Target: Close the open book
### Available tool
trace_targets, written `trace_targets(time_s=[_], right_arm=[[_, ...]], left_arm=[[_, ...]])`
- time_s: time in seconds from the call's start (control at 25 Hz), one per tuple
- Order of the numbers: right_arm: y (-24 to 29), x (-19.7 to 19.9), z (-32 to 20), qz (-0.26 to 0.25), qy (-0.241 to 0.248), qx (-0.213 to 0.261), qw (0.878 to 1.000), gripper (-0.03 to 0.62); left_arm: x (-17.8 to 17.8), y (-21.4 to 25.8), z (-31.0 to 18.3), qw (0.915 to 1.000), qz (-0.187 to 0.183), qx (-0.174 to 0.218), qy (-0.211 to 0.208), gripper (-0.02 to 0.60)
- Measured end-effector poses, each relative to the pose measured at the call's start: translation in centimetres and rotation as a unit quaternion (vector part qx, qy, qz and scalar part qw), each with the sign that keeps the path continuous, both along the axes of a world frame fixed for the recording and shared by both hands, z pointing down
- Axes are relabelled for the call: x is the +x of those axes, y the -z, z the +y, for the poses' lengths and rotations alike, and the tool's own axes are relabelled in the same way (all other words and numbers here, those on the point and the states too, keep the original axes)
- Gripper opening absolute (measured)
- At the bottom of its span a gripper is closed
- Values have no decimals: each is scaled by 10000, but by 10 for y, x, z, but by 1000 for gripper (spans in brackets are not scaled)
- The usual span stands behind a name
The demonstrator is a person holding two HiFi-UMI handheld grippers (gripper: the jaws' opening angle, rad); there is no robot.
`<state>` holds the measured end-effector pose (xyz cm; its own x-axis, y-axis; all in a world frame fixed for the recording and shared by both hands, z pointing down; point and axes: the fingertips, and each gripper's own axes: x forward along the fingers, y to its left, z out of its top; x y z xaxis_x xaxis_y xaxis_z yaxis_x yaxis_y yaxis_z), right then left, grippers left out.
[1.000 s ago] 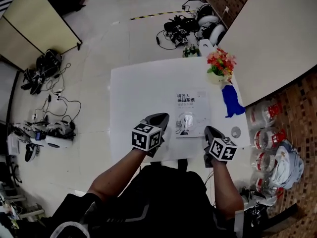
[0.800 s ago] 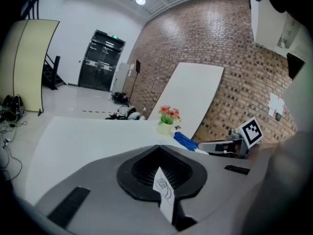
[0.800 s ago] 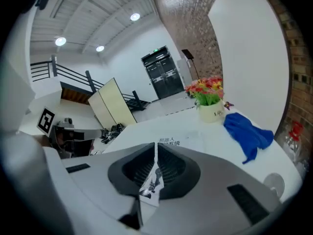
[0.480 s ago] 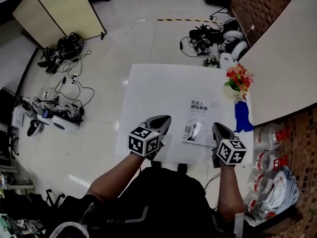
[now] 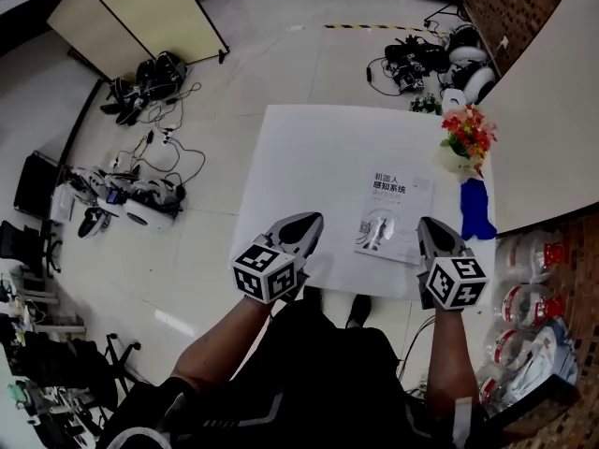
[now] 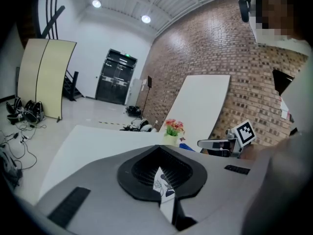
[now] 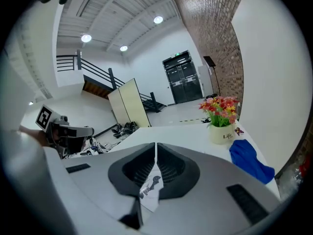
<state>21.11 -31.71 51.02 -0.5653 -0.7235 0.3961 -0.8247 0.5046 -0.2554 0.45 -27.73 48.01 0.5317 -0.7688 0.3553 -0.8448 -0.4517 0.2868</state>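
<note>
The book (image 5: 393, 215) lies closed on the white table (image 5: 309, 148), white cover with dark print facing up, near the front right edge. My left gripper (image 5: 301, 227) hovers over the table's front edge, left of the book, jaws shut and empty. My right gripper (image 5: 432, 234) hangs at the book's near right corner, also shut on nothing. In the left gripper view the jaws (image 6: 159, 148) meet, and a strip of the book (image 6: 163, 185) shows below them. The right gripper view shows the same: shut jaws (image 7: 155, 146) above the cover (image 7: 149, 190).
A pot of flowers (image 5: 466, 138) and a blue cloth (image 5: 477, 211) sit at the table's right edge. Cables and equipment (image 5: 140, 195) litter the floor at left, a folding screen (image 5: 140, 17) stands behind, and bottles (image 5: 529, 251) lie at right.
Both grippers have risen and drawn back a little from the table toward the person. The book stays closed and has not moved on the table.
</note>
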Motion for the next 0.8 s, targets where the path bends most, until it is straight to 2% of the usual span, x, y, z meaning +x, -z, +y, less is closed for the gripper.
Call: trace_targets(time_s=[0.16, 0.32, 0.4, 0.52, 0.64, 0.8], right_arm=[[26, -14, 19, -66, 172, 249, 9995, 11], [66, -31, 57, 334, 379, 784, 9956, 9], [78, -39, 82, 317, 371, 914, 9946, 9], [90, -52, 123, 222, 246, 1003, 9944, 10], [99, -67, 173, 179, 104, 934, 9954, 9], [115, -80, 240, 158, 248, 947, 9951, 9]], left_arm=[[-5, 12, 28, 9999, 37, 119, 88, -5], [-11, 39, 61, 9989, 154, 445, 76, -5], [-18, 51, 84, 9977, 226, 636, 72, -5], [-33, 56, 125, 9960, 204, 864, -60, -5], [-40, 59, 175, 9962, 401, 758, -162, -5], [-37, 77, 230, 9932, 476, 993, -370, -5]])
